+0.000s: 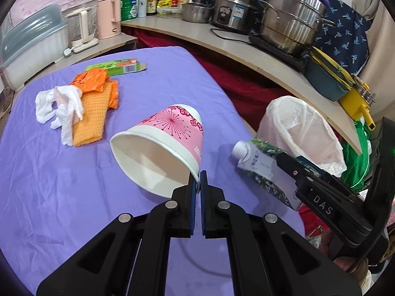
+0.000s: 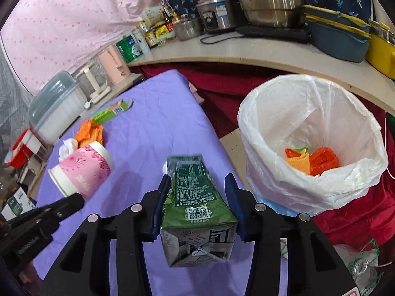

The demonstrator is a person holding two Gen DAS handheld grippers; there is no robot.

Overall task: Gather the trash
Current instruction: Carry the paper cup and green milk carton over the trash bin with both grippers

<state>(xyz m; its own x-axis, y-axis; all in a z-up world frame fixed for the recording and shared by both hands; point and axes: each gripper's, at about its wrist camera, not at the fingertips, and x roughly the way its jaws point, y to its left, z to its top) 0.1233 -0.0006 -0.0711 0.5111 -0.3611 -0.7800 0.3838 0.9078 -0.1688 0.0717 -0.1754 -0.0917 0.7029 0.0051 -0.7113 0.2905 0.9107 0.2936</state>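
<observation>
1. The fingers of the left gripper (image 1: 198,185) are pressed together on the rim of the pink paper cup (image 1: 163,148). The cup is tilted on its side with its mouth toward the camera, above the purple tabletop (image 1: 61,185) and to the left of the trash bin (image 2: 313,133).
2. The fingers of the right gripper (image 2: 197,197) are wider apart, with the green drink carton (image 2: 195,202) between them. No earlier view is available, so I only say how it stands: the carton sits base-first toward the camera, both pads seem to press on its sides, and I judge it to be held. It is just left of the bin, not yet over the opening.
3. Done so far, as I judge it: inside the white liner of the bin lie already some orange and yellow pieces (image 2: 311,162), so part of the trash is collected.
4. In hand now: two things, the cup and the carton, both lifted but neither in the bin.
5. Left on the tabletop, far to the left of the bin:
   - a crumpled white tissue (image 1: 59,111);
   - an orange waffle cloth (image 1: 91,118), touching the tissue (whether it counts as trash I cannot tell);
   - orange wrappers (image 1: 91,81) just behind the cloth;
   - a flat green box (image 1: 118,66) behind them, farthest from the bin.
6. My estimate: the task is about in the middle. The carton is nearer to the bin than the cup.
</observation>
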